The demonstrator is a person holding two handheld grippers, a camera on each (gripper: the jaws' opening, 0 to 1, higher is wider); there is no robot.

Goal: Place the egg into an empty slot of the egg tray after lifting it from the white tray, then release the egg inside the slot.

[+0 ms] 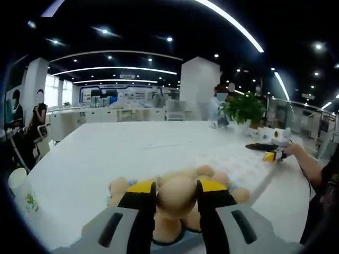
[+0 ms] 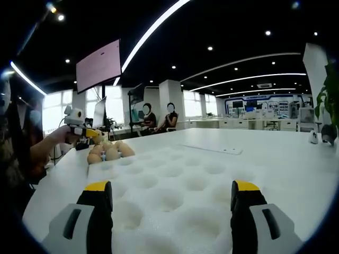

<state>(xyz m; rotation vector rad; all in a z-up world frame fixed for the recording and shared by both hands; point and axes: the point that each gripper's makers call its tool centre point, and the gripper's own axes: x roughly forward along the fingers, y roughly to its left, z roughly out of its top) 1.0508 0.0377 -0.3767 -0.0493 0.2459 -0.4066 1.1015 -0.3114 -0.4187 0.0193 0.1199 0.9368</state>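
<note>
Left gripper view: left tongs clamped on tan oval egg, over heap of eggs, white dimpled foam egg tray just ahead-right. Right gripper view: right tongs apart, empty, over tray's vacant slots; left nearer, carry forward.

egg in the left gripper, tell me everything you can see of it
The egg is pale tan and smooth, a little blurred this close to the camera. It sits pinched between the yellow-and-black jaws of the left gripper, one jaw pressing each side, its rounded end facing up in this view. More tan eggs lie clustered just behind it, at the near end of the white dimpled egg tray.
</note>
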